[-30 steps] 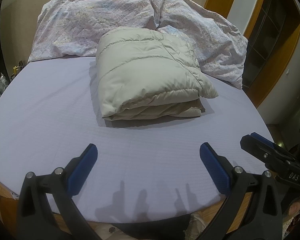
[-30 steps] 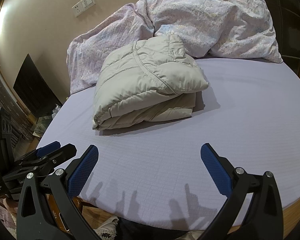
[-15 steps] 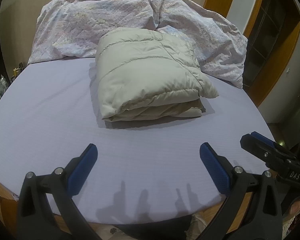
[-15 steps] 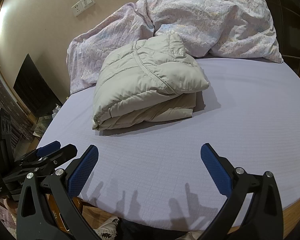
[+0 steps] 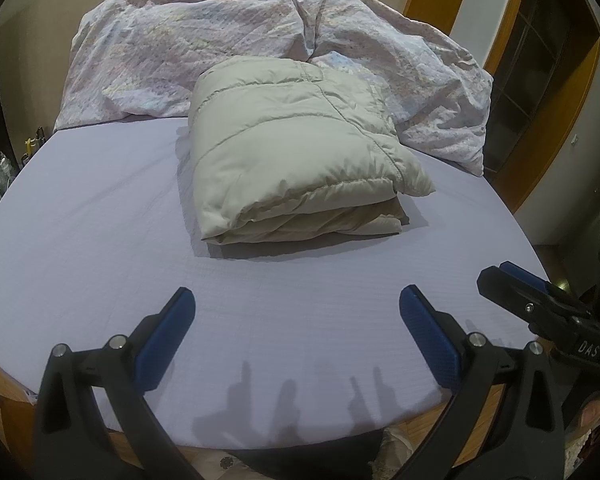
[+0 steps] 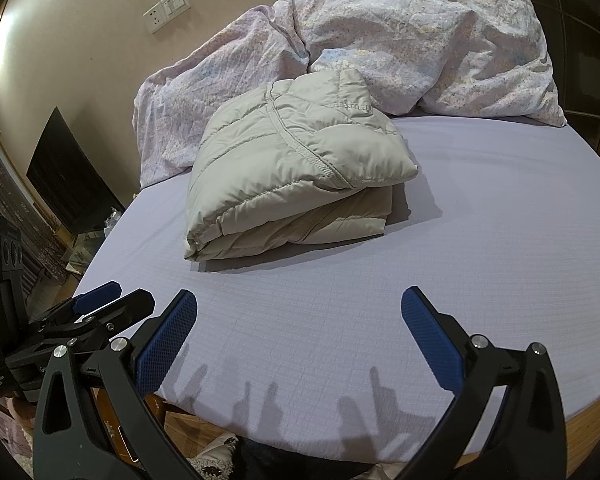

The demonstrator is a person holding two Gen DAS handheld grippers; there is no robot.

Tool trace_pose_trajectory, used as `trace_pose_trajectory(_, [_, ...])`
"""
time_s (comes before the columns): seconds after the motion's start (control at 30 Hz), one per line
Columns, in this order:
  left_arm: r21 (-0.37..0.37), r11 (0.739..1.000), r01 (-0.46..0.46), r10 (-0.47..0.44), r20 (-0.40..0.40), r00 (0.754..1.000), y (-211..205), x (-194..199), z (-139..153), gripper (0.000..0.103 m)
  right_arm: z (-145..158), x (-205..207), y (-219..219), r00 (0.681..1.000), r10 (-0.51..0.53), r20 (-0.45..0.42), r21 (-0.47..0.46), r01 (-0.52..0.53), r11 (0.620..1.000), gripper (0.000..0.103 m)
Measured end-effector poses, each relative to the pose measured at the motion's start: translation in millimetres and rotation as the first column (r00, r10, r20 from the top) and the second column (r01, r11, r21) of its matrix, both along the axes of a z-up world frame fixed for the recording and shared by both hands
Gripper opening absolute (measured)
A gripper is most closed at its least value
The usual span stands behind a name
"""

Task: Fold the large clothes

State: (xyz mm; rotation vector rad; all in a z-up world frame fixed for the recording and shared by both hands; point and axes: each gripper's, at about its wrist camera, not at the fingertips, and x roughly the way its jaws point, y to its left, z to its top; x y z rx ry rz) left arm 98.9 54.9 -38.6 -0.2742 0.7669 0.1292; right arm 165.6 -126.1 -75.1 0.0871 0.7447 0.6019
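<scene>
One jacket (image 5: 296,148), beige and quilted, is lying folded in a thick bundle on the bed (image 5: 80,240), just in front of the duvet (image 5: 172,68) heaped at the head end and touching it at the back. Its stacked folded edges are facing the foot of the bed.

Left gripper (image 5: 296,344) is hovering over the bare sheet on the foot side of the jacket, well apart from it, jaws spread wide and gripping nothing. Right gripper (image 6: 298,344) is hovering likewise, also wide and empty, to the right of the left one. Each is showing at the edge of the other's view.

Handling, as a judgement: the jacket is looking light, puffy and soft, with a smooth, likely slippery shell (the top layer is bulging as if wanting to spring back). A pinch on the shell alone would probably slide; better holds seem to be the stitched seams or the stacked edge nearest the grippers, taking all layers together.

Count: one jacket, one duvet, one bed, two grippers, four blue pads (image 6: 166,344). One wall socket plate (image 6: 168,10) is sitting above the duvet in the right view.

The fold is appearing essentially done.
</scene>
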Motion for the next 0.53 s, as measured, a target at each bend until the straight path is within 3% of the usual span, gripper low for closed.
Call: trace_pose_trajectory(0.53, [0.007, 1.0, 0.002, -0.002, 0.005, 1.0, -1.0, 0.6, 2.2, 0.101, 0.6, 2.3, -2.5, 1.0, 0.002, -0.001, 0.0, -0.002, 1.0, 0.102])
